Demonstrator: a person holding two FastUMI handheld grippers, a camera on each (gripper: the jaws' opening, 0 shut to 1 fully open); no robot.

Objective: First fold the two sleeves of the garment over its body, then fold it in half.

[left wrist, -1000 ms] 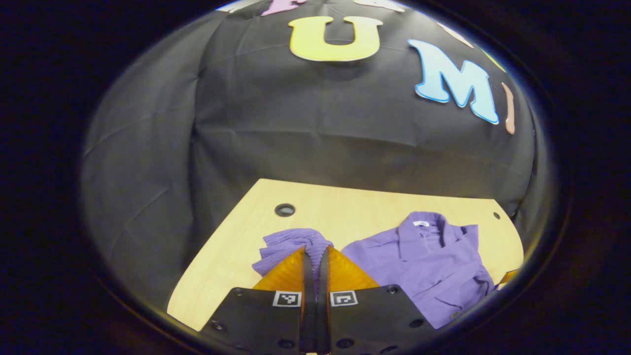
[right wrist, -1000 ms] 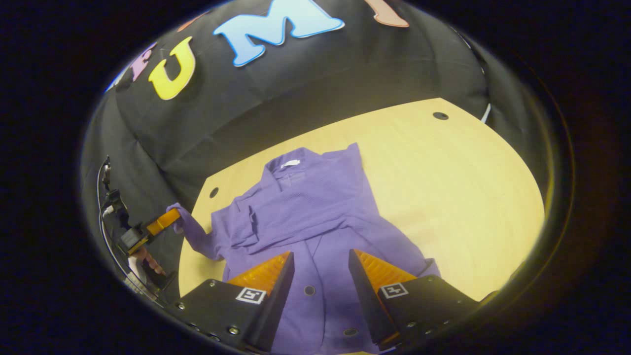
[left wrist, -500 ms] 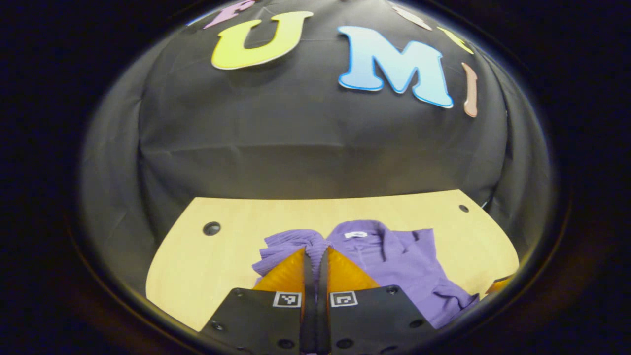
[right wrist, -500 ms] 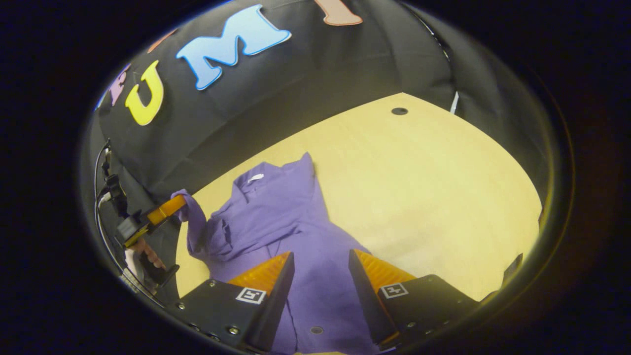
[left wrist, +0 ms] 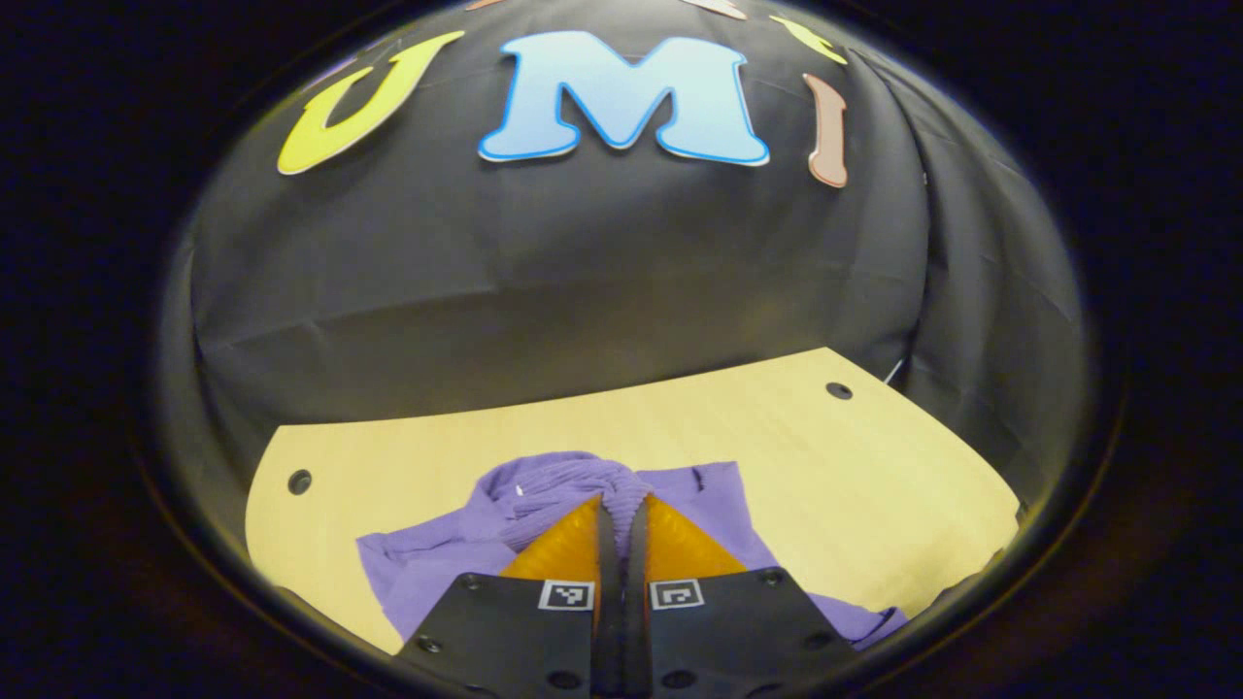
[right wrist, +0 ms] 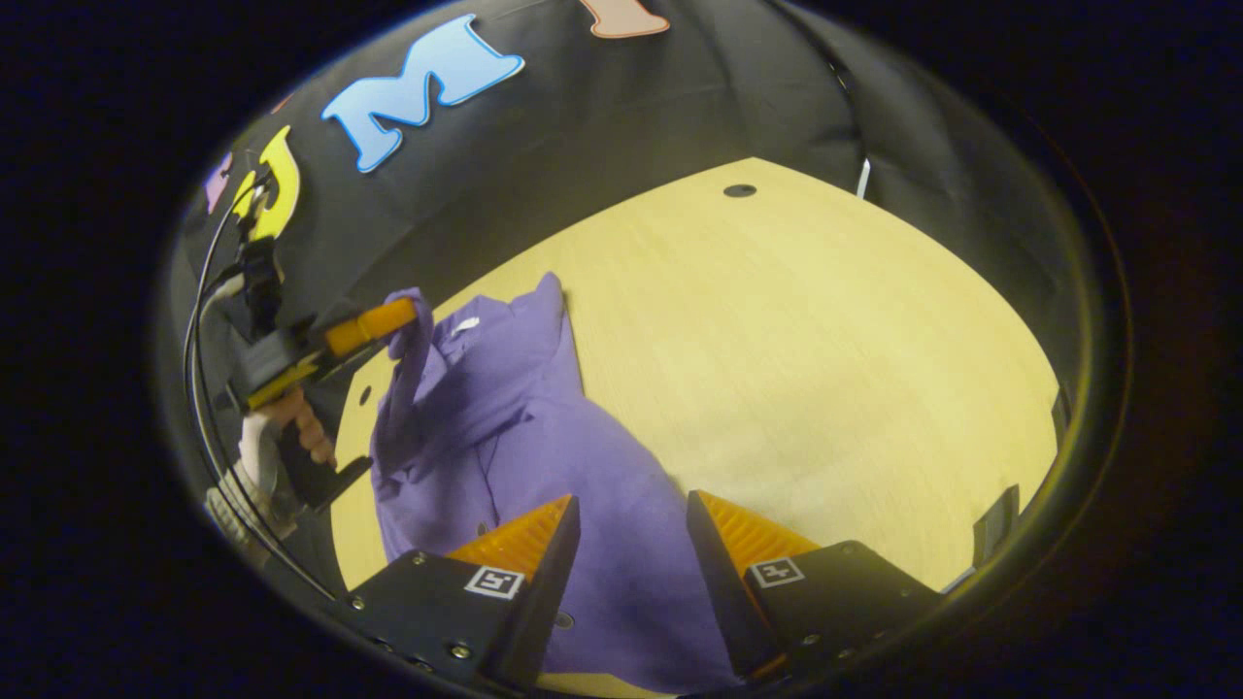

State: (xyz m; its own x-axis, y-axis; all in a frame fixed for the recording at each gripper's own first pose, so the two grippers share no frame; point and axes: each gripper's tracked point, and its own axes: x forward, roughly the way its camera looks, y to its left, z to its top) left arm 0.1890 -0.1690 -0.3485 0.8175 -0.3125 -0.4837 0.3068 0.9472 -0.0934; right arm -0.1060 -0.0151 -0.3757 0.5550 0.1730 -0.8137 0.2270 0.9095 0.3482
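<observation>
- While my left hand-held gripper (left wrist: pixel 621 515) stays clenched on the purple sleeve (left wrist: pixel 573 485), I carry it raised above the garment (right wrist: pixel 544 427) so it can be laid over the body.
- My right hand-held gripper (right wrist: pixel 631 529) hangs released over the lower body cloth, gripping nothing.
- Garment lies on the tabletop (right wrist: pixel 825 340); the other sleeve appears already folded in.

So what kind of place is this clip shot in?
Likely a staged recording booth: a black cloth wall backs a bare light-wood table, with a purple shirt and a handheld gripper holding its sleeve.
</observation>
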